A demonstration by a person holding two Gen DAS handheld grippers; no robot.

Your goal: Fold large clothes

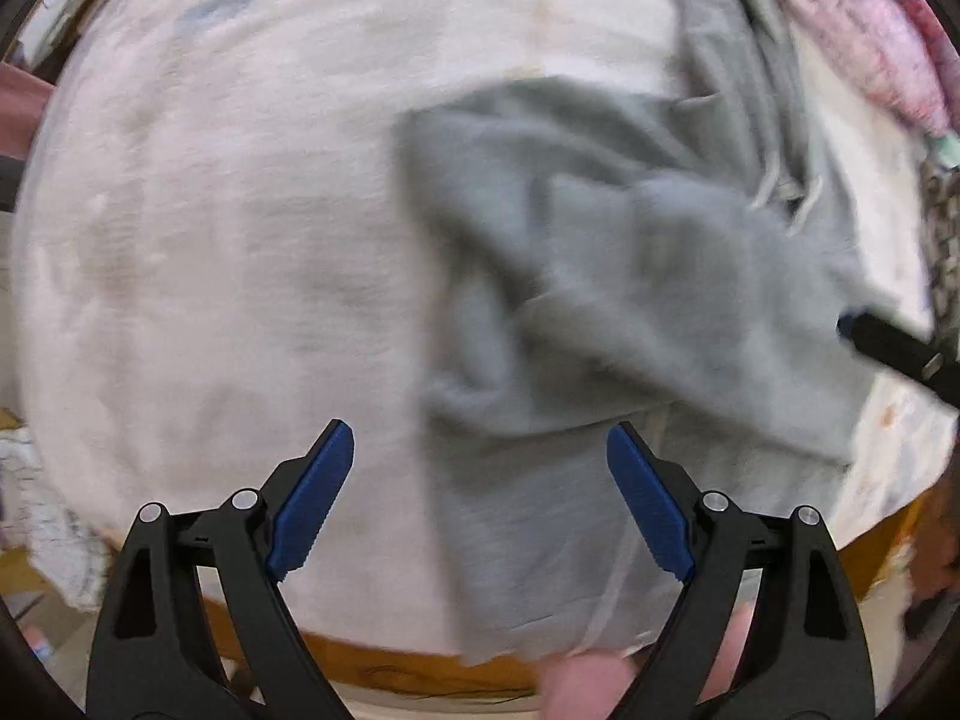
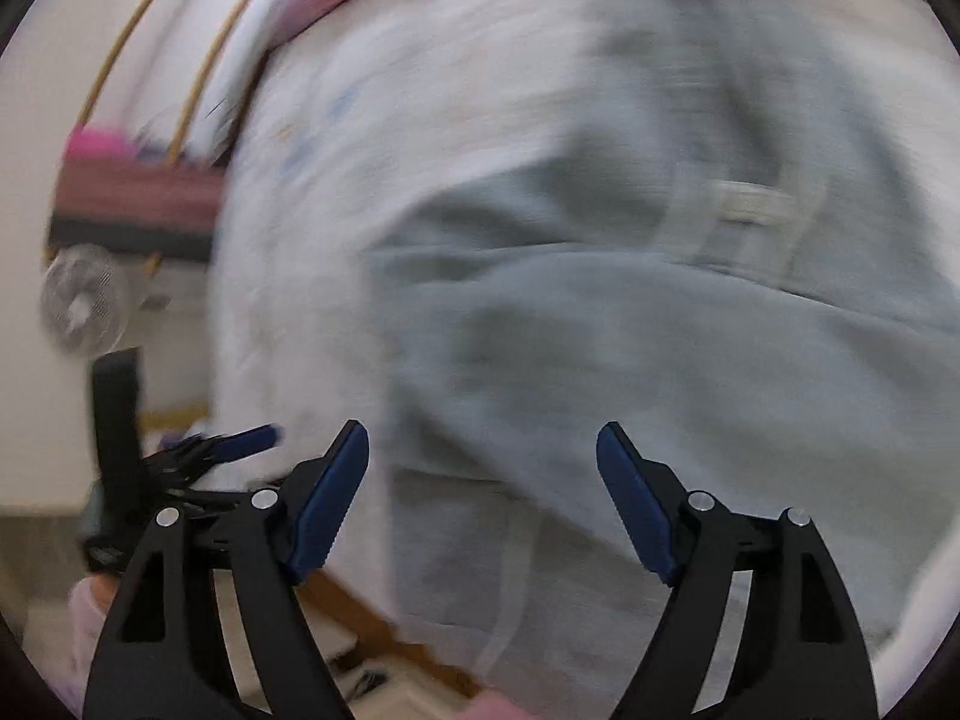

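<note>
**Loose fold could slip off the near edge**

The grey sweatshirt [image 1: 600,276] lies in a rumpled, partly doubled heap on the right half of the bed [image 1: 210,240], its lower hem reaching the near edge, where a strip of wooden frame [image 1: 390,663] shows. Its drawstrings trail toward the far right corner, beside a heap of pink patterned fabric [image 1: 864,30].

The left hand-held gripper [image 1: 480,501] hangs above the near edge with its blue pads spread wide and nothing between them. The right hand-held gripper [image 2: 483,501] is likewise spread wide and empty over the grey cloth; from the left wrist view only its tip shows at the right edge of the bed.

With neither tool holding anything, the top layer rests only under its own weight, and the hem at the near edge may slide off. Both views are blurred, so a grab made now could catch a single layer, or the sheet beneath, and drag the fold askew. The loose drawstrings could also get pinched along with an edge.
</note>
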